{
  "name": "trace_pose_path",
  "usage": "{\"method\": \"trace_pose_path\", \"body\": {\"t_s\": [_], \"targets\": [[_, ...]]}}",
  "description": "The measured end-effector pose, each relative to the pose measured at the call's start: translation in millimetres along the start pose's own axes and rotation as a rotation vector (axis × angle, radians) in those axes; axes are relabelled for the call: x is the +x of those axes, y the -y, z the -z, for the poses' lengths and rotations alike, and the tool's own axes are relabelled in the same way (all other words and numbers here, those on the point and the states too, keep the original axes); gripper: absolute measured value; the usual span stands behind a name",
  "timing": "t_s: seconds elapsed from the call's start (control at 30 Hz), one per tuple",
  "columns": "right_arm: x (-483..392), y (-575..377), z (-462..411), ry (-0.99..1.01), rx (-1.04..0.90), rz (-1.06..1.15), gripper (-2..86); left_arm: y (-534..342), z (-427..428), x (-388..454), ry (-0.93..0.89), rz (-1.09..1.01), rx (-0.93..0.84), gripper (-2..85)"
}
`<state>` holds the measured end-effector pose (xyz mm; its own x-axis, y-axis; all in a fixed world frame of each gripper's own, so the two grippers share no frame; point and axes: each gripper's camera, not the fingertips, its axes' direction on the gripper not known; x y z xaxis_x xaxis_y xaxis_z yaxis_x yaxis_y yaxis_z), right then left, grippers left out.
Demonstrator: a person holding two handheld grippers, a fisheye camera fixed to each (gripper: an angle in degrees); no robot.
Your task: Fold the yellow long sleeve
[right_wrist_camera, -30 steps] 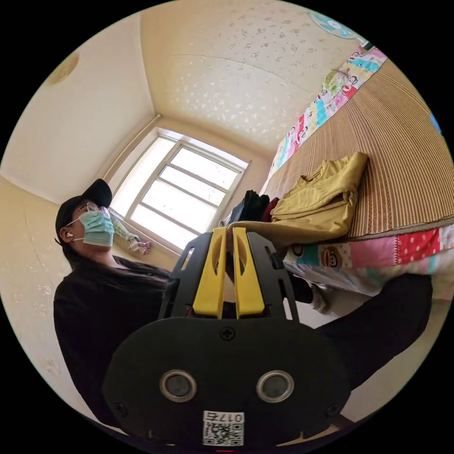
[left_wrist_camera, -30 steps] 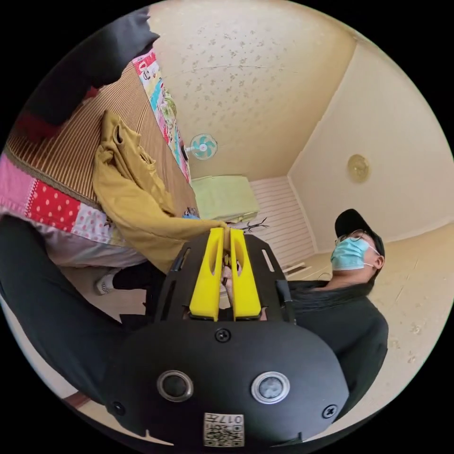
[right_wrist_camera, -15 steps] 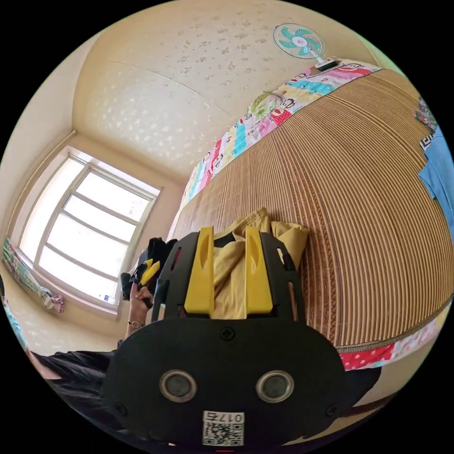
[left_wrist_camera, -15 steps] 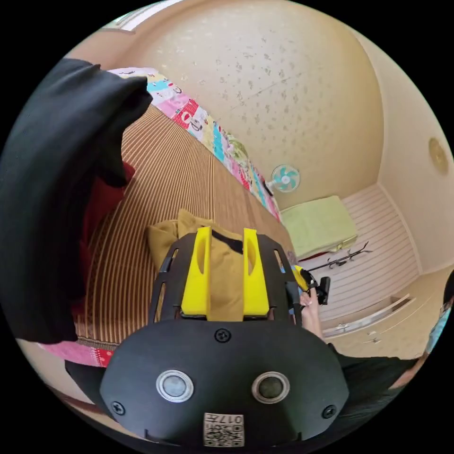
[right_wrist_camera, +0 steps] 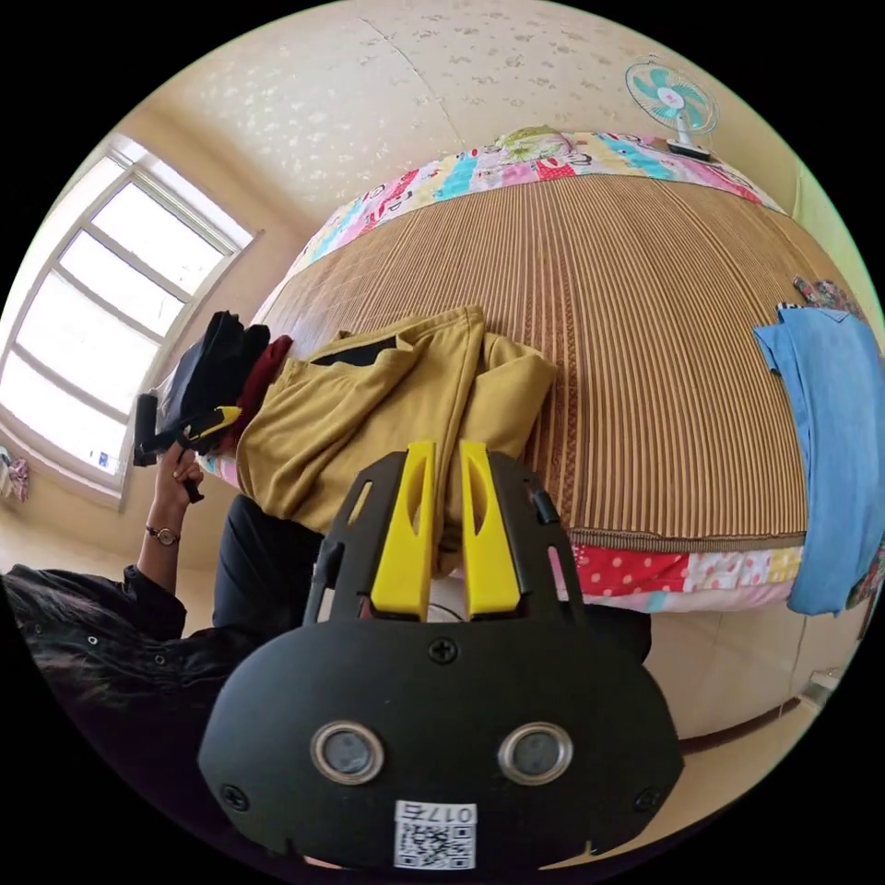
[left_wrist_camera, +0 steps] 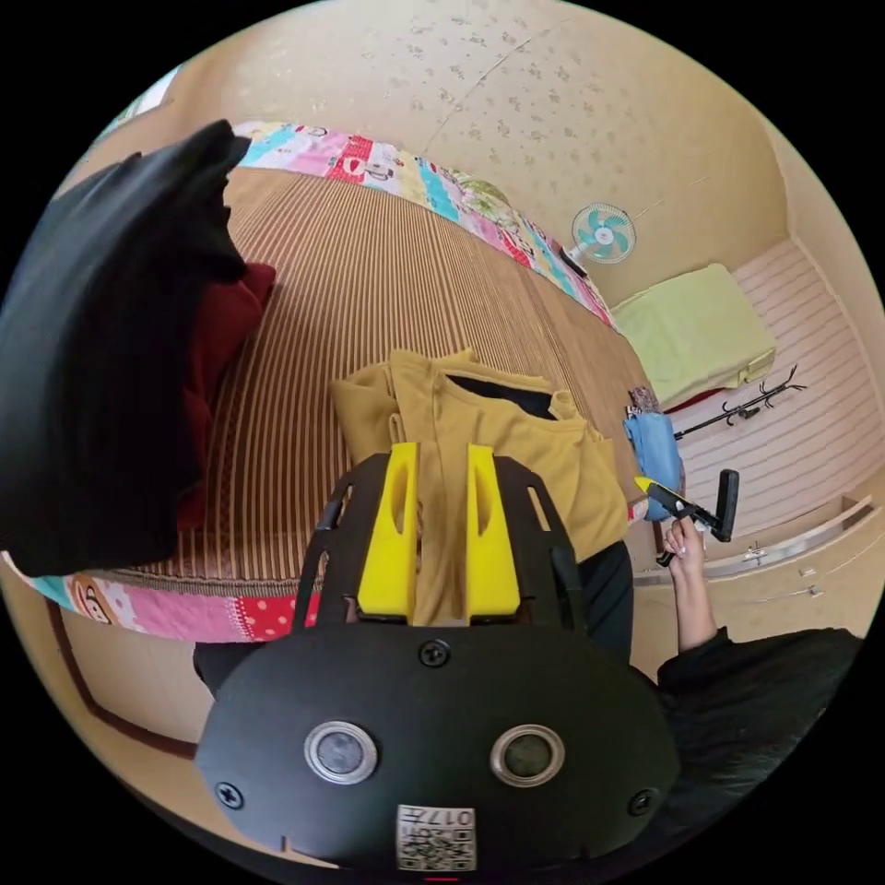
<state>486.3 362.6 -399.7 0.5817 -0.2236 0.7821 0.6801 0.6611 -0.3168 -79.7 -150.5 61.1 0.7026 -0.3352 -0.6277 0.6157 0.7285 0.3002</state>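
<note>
Since 0.5 s ago, both views tilted; yellow long sleeve (left_wrist_camera: 498, 433) now lies flatter on bed (left_wrist_camera: 369, 277), frame ctr. Left hand-held gripper (left_wrist_camera: 441, 525) and right hand-held gripper (right_wrist_camera: 446, 525): jaws parted, shirt fabric between them; grip cannot be confirmed.

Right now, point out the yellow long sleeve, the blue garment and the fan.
yellow long sleeve (right_wrist_camera: 369, 406): right gripper view, on its flat front panel below the neckline.
blue garment (right_wrist_camera: 830, 415): right gripper view, on the middle of the cloth draped over the bed's edge.
fan (left_wrist_camera: 602, 233): left gripper view, on its round head.
</note>
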Motion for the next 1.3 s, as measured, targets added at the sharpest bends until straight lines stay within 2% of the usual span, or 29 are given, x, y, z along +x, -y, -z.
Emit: {"method": "trace_pose_path", "body": {"t_s": [0.1,0.2,0.27,0.3,0.33,0.4,0.43,0.5,0.57,0.67,0.77,0.8,0.87,0.9,0.93,1.07,1.17,1.3], "targets": [[-12,39,-6,-0.049,0.060,0.017,5.7,33,-8,21,0.006,-0.052,0.036,9.2],[-25,83,-38,-0.035,0.061,0.054,5.8,67,-55,32,0.081,-0.052,-0.062,10.2],[-32,103,-70,-0.083,0.034,0.069,5.4,77,-109,31,0.231,-0.054,-0.215,8.4],[-31,112,-96,-0.106,-0.012,0.063,5.5,75,-121,29,0.256,-0.061,-0.248,7.8],[-28,116,-126,-0.113,-0.096,0.057,5.4,69,-122,32,0.275,-0.092,-0.185,6.7],[-22,113,-159,-0.124,-0.185,0.053,4.6,66,-116,32,0.252,-0.097,-0.188,3.9],[-22,107,-150,-0.118,-0.113,0.046,3.5,66,-106,29,0.198,-0.077,-0.184,3.2],[-21,102,-132,-0.098,-0.039,0.014,2.6,60,-74,23,0.020,-0.093,-0.053,2.7],[-21,90,-102,-0.075,0.101,-0.020,2.1,57,-34,5,-0.289,-0.113,0.103,2.4],[-16,75,-56,-0.075,0.252,-0.105,1.7,67,-14,-41,-0.461,0.030,0.214,2.6],[5,78,-50,-0.070,0.274,-0.168,1.8,86,-33,-86,-0.362,0.185,0.170,2.6],[16,90,-69,-0.044,0.195,-0.180,2.0,90,-41,-91,-0.328,0.205,0.143,2.7],[29,105,-110,-0.084,0.034,-0.186,2.7,102,-74,-98,-0.163,0.208,0.030,3.2],[33,109,-130,-0.127,-0.070,-0.197,3.2,103,-81,-99,-0.143,0.209,-0.004,3.7],[27,107,-128,-0.131,-0.070,-0.188,3.9,101,-88,-101,-0.149,0.218,-0.038,4.7],[-25,74,-74,-0.231,0.100,-0.074,7.3,56,-56,-94,-0.259,0.210,0.073,13.3],[-56,18,-44,-0.276,0.176,-0.063,8.9,3,-47,-69,-0.252,0.138,0.026,15.7],[-48,-56,-47,-0.067,0.060,-0.084,9.4,-59,-40,-43,-0.141,0.064,0.015,12.9]]}}
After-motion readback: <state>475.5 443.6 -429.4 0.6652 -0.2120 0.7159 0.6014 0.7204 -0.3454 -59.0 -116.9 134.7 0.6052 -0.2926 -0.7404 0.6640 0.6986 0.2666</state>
